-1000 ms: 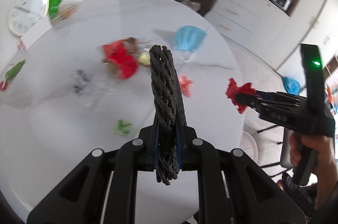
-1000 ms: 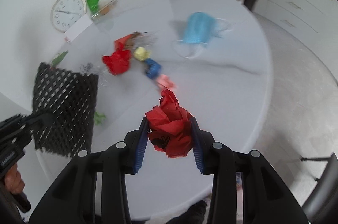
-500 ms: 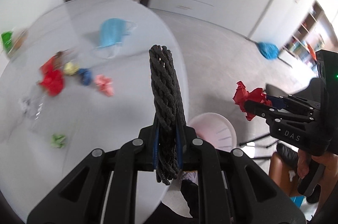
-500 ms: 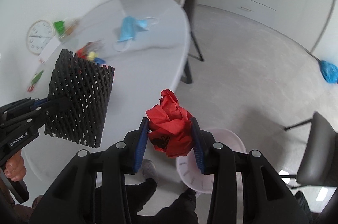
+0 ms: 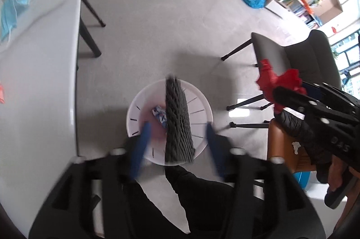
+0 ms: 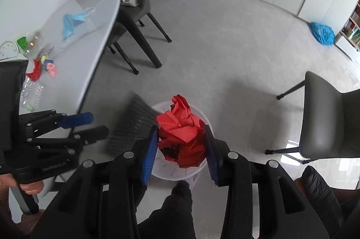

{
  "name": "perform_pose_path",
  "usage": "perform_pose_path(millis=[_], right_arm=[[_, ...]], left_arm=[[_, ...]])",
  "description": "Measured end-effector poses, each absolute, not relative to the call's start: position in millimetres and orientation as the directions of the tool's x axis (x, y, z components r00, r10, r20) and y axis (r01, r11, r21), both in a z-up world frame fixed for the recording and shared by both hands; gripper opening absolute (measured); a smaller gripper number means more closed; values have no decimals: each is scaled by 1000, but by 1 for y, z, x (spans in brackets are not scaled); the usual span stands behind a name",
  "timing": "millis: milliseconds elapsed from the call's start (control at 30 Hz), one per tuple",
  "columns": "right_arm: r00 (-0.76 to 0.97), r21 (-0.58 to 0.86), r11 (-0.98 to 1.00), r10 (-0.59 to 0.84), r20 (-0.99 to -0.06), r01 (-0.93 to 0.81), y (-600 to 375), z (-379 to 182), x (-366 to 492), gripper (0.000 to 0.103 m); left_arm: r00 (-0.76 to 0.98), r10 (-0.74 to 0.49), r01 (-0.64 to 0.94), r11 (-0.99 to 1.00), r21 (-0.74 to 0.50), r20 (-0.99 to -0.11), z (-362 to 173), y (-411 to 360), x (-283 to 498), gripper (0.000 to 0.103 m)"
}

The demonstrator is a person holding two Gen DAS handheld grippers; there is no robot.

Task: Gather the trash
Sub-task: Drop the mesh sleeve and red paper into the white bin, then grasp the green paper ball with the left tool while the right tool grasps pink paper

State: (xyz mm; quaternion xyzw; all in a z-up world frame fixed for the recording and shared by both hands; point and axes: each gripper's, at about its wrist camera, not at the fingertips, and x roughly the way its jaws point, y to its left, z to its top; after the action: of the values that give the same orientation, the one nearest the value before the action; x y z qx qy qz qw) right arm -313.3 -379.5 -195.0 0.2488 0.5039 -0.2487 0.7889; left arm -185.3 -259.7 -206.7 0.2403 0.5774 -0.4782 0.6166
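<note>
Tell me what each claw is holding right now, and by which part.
Left claw holds nothing: its jaws are spread, and the black foam net is loose between them above the white bin. Right claw grips the crumpled red paper by its sides.

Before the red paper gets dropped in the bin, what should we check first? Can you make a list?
1. Left gripper open: ok, its fingers are spread.
2. Black foam net free of the left gripper: ok, blurred, above the white bin.
3. Right gripper holds the red paper: ok.
4. Red paper over the bin: ok in the right wrist view.
5. Net fully inside the bin: cannot tell.
</note>
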Motion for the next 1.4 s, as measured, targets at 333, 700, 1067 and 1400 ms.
perform_pose_path(millis=[333,700,1067,1400], right_arm=[[375,188,809,-43,-926,557,-384,-227,-305,42],[336,163,836,-27,-941,524,-355,-250,-268,96],[564,186,854,-143,-813,485,-316,-117,-215,101],[573,157,916,-91,-814,369,-256,-106,-142,101]], left_arm=[[84,-339,837,535,-118,-937,-161,-234,-173,93],[330,-322,659,752,-28,-887,-94,-137,-118,93],[495,-187,400,916,32,-849,-71,11,-54,93],[450,-131,282,959,2,-883,-114,66,-16,93]])
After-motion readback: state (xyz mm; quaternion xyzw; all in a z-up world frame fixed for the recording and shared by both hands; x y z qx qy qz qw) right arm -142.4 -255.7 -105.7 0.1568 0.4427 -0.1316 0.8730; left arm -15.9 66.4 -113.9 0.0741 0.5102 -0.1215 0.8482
